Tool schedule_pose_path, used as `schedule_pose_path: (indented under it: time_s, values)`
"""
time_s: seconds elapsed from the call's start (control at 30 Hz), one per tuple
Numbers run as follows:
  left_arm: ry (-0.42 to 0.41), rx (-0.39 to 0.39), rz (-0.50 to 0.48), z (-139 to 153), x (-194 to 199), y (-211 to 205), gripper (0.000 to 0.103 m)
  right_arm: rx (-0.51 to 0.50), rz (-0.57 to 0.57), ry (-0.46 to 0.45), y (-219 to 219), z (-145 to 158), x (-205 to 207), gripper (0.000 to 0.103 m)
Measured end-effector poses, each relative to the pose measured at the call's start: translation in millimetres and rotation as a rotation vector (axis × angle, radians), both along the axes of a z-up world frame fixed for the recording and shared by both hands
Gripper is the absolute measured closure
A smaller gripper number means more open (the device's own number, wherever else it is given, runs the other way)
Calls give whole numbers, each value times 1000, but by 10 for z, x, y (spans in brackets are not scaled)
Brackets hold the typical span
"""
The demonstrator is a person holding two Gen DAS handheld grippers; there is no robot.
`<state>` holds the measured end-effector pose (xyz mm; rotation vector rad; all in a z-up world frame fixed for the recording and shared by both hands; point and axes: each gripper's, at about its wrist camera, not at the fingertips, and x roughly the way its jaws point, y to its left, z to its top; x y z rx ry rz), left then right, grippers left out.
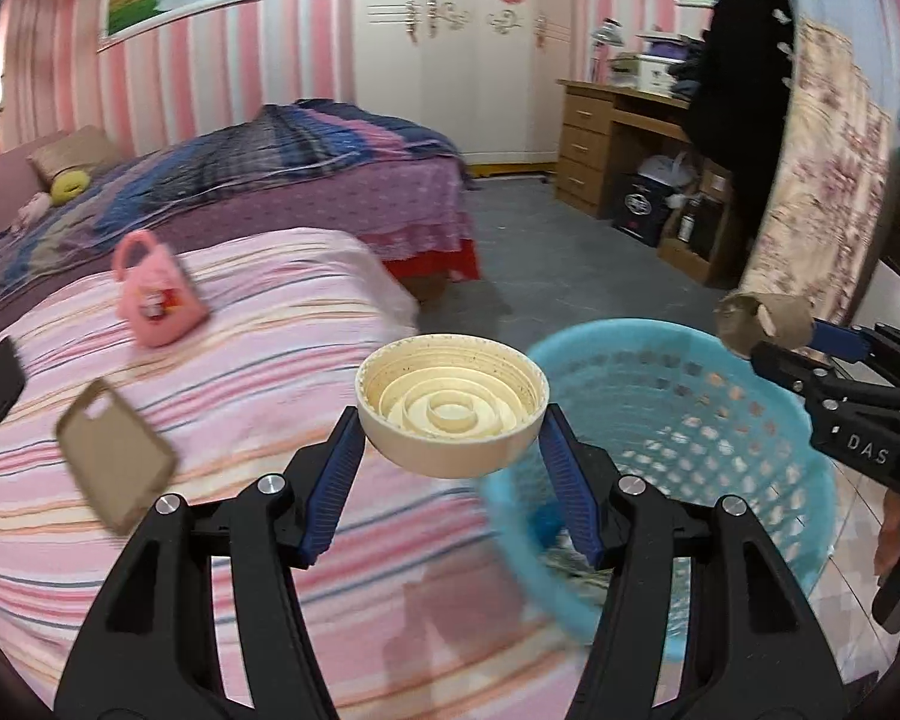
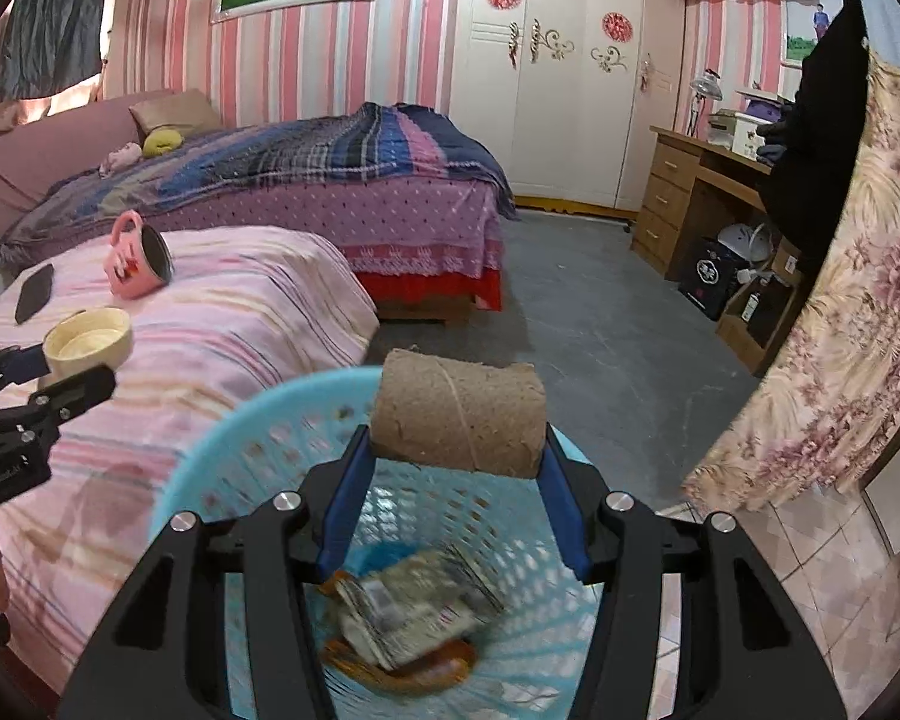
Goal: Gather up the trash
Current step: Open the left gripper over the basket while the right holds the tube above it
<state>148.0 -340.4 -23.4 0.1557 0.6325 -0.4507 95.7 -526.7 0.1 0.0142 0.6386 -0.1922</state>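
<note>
Cream lid (image 1: pixel 452 411): 1, left jaws clamped | cardboard tube (image 2: pixel 457 412): 1, right jaws clamped

The left wrist camera is looking forward along its fingers from above the striped bed (image 1: pixel 222 396), facing the wardrobe (image 1: pixel 450 60) at twelve o'clock, with the blue basket (image 1: pixel 750 480) close at four o'clock. The right wrist camera is looking from just over that basket (image 2: pixel 210 468), which is filling six o'clock, toward the same wardrobe (image 2: pixel 570 90). Both views are sharing the striped bed (image 2: pixel 222 324), basket, purple bed (image 1: pixel 330 180) and desk (image 1: pixel 600 138).
</note>
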Motion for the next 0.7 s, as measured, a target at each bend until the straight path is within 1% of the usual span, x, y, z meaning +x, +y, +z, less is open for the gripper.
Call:
schedule_pose_path:
  time_s: [0.1,0.2,0.3,0.37,0.4,0.43,0.57,0.63,0.7]
  values:
    - [-14,10,-32,-29,-64,-225,44,0,-12,3,-62,-29,-33,50]
    - [-4,17,-59,-60,-84,-409,44,9,-45,4,-236,-40,-121,50]
    - [8,20,-86,-84,-84,-537,43,28,-57,-8,-291,-65,-144,50]
    - [19,21,-100,-90,-75,-570,34,33,-59,-13,-336,-94,-186,50]
    - [9,27,-90,-81,-79,-573,25,32,-55,-11,-335,-96,-179,50]
    - [-4,28,-81,-66,-78,-562,20,32,-55,-11,-352,-106,-187,50]
    - [-25,23,-57,15,-58,-447,15,30,-44,-6,-372,-126,-214,50]
    - [-39,23,-28,74,-37,-307,11,33,-42,-7,-354,-126,-202,50]
    - [-49,21,2,113,-24,-164,10,34,-39,-9,-317,-125,-176,49]
